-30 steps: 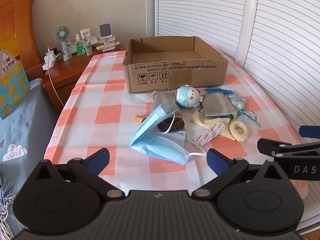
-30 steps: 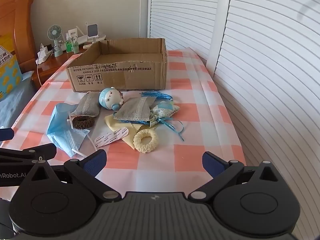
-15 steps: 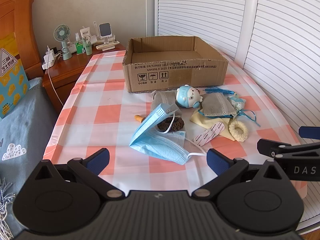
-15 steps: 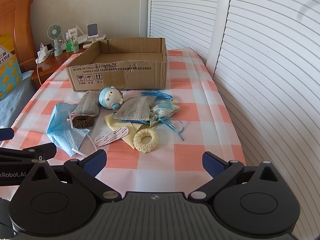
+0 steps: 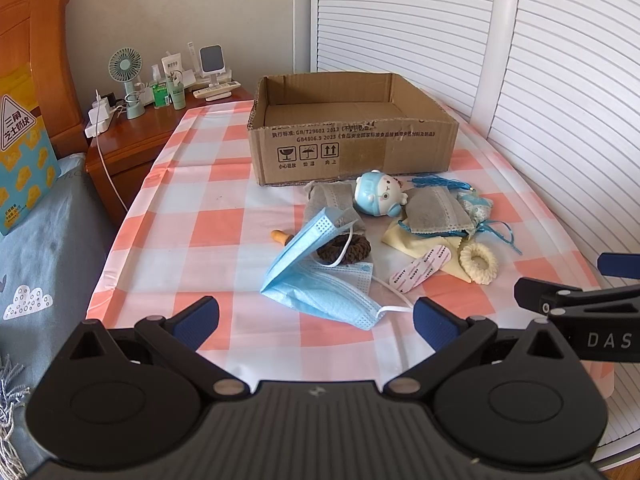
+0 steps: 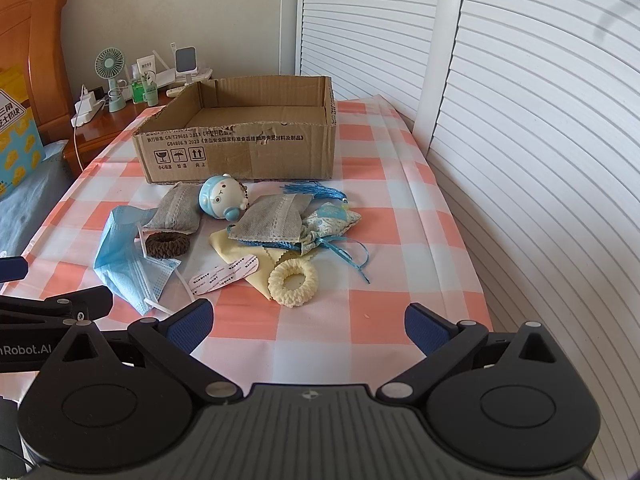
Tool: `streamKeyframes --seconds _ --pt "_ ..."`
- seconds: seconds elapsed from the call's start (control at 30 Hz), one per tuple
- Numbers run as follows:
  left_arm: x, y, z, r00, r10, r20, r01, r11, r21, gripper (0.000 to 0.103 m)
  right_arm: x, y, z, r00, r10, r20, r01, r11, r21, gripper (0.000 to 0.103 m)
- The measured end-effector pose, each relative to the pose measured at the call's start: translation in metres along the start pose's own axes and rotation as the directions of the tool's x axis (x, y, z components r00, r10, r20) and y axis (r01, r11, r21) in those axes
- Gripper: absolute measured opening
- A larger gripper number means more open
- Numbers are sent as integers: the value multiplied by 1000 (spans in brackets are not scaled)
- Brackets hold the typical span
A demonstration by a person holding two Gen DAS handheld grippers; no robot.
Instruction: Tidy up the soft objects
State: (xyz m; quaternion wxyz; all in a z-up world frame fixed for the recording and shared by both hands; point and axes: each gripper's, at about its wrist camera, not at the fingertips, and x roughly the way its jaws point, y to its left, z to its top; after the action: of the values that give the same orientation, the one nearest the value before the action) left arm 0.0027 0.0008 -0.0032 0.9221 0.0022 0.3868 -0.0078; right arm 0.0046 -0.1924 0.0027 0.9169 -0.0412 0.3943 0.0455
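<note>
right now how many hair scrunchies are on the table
2. A brown scrunchie lies beside the blue face mask, left of the pile. A cream scrunchie rests on the yellow cloth's near edge. Others could be hidden under the sachets.

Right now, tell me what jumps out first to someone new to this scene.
An open cardboard box sits empty at the far end of the pink checked tablecloth. Before it lies a heap of soft things: a blue face mask nearest the left gripper, a round blue doll head by the box, and a cream scrunchie.
</note>
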Motion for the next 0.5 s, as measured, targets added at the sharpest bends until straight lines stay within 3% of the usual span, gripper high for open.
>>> streamKeyframes --seconds 0.5 --pt "0 -1 0 1000 -1 1 1 1000 -1 102 -1 0 1 1000 -7 5 7 1000 -2 103"
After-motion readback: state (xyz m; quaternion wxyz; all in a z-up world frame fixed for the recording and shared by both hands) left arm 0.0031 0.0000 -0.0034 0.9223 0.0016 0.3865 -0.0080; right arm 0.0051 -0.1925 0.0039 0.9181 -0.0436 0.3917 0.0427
